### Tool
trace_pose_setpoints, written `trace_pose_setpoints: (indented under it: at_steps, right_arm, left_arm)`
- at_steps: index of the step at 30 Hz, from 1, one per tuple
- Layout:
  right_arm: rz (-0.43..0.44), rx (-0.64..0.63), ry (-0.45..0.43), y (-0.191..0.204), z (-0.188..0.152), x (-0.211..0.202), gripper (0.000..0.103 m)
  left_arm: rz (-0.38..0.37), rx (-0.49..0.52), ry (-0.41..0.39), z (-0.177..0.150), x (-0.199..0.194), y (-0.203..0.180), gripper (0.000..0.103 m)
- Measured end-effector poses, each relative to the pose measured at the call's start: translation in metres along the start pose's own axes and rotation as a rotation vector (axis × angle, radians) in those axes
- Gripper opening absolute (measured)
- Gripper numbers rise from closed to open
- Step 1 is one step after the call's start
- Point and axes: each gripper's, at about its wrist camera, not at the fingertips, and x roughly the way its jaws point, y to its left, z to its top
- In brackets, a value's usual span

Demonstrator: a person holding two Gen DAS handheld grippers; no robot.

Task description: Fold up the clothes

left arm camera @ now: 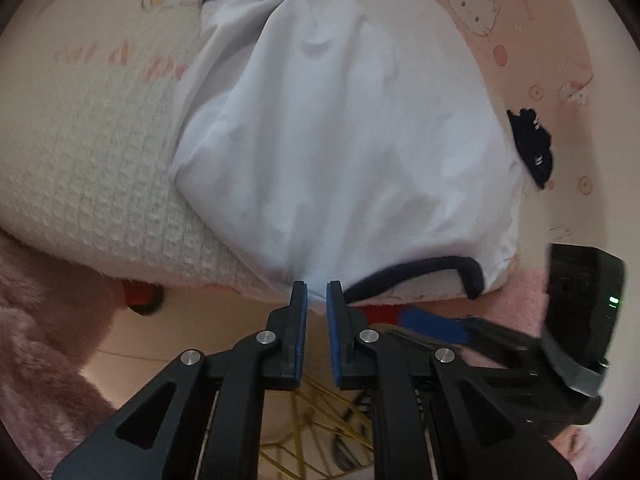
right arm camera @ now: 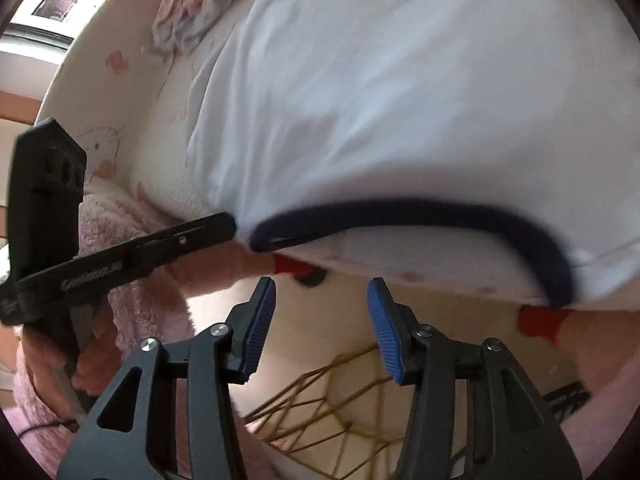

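A white garment (left arm camera: pixel 332 140) with a dark navy trim (left arm camera: pixel 420 270) lies spread on a cream Hello Kitty blanket (left arm camera: pixel 80 152). My left gripper (left arm camera: pixel 316 290) is nearly shut, its blue pads pinching the garment's near edge just left of the trim. In the right wrist view the same garment (right arm camera: pixel 400 100) fills the upper frame, with the navy trim (right arm camera: pixel 440 212) curving along its near edge. My right gripper (right arm camera: pixel 322 292) is open and empty, just below the trim. The left gripper (right arm camera: pixel 160 244) shows there at left, touching the garment's edge.
A dark navy cloth piece (left arm camera: pixel 532 144) lies at the garment's right side. A crumpled pink cloth (right arm camera: pixel 200 4) lies at the far left. Pink fluffy fabric (left arm camera: pixel 44 320) lies at the left. A yellow net (right arm camera: pixel 340 412) and red supports (right arm camera: pixel 538 320) sit below the blanket's edge.
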Motion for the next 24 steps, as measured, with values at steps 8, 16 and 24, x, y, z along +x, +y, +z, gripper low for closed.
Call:
trace_pose_setpoints:
  at_steps: [8,16,24]
  right_arm:
    - [-0.151,-0.021,-0.087,0.025,0.013,0.008,0.049]
    - [-0.002,-0.192,-0.128,0.059,0.040,0.002,0.049]
    - [-0.100,-0.390,-0.075,0.083,0.028,0.018,0.049]
  left_arm:
    - [-0.086,-0.064,0.040,0.004,0.009,0.013,0.011]
    - [-0.095,-0.097,-0.009,0.012,-0.005,0.026,0.011]
    - [-0.105,-0.071,-0.022,0.025,-0.008,0.029,0.011]
